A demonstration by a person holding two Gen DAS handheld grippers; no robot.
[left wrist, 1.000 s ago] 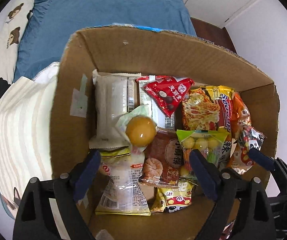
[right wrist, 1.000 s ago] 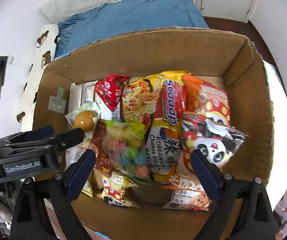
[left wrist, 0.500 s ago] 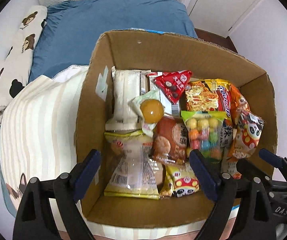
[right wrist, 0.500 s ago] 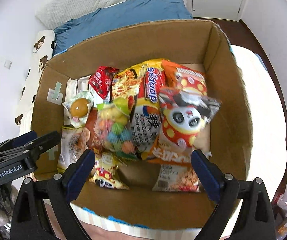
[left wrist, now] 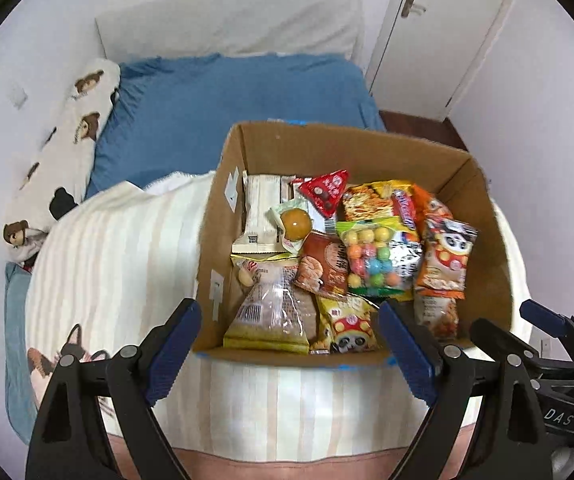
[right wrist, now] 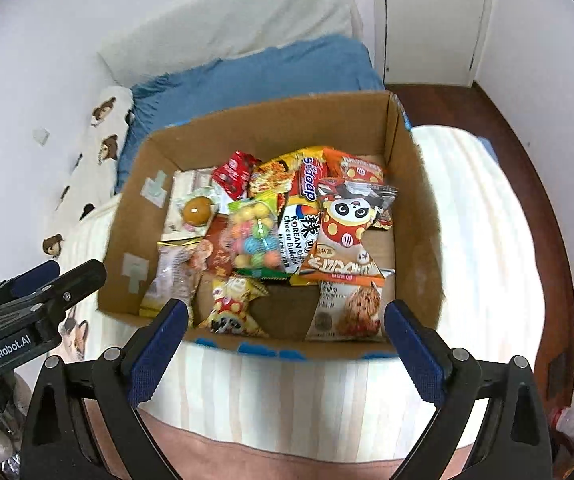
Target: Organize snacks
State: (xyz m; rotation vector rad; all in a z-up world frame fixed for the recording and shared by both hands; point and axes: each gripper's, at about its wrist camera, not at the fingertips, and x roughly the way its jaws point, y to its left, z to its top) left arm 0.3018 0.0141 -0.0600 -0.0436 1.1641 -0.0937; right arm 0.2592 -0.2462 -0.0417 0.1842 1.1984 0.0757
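Note:
An open cardboard box [left wrist: 367, 148] [right wrist: 271, 124] stands on a striped blanket and holds several snack packets. Among them are a bag of coloured candy balls [left wrist: 373, 258] [right wrist: 255, 236], a panda packet [left wrist: 449, 256] [right wrist: 345, 220], a red triangular packet [left wrist: 325, 190] and a round orange jelly cup [left wrist: 296, 223] [right wrist: 195, 210]. My left gripper [left wrist: 287, 344] is open and empty, above the box's near edge. My right gripper [right wrist: 285, 346] is open and empty, also above the near edge. Each gripper shows at the side of the other's view.
The box sits on a cream striped blanket [left wrist: 119, 260] over a bed. A blue cover [left wrist: 227, 100] and a bear-print pillow [left wrist: 67, 152] lie behind it. A white door [right wrist: 431, 20] and brown floor [right wrist: 527, 152] are at the right.
Both grippers have pulled back and up from the box, so the whole box and the bed around it now show. The panda packet now lies settled among the others.

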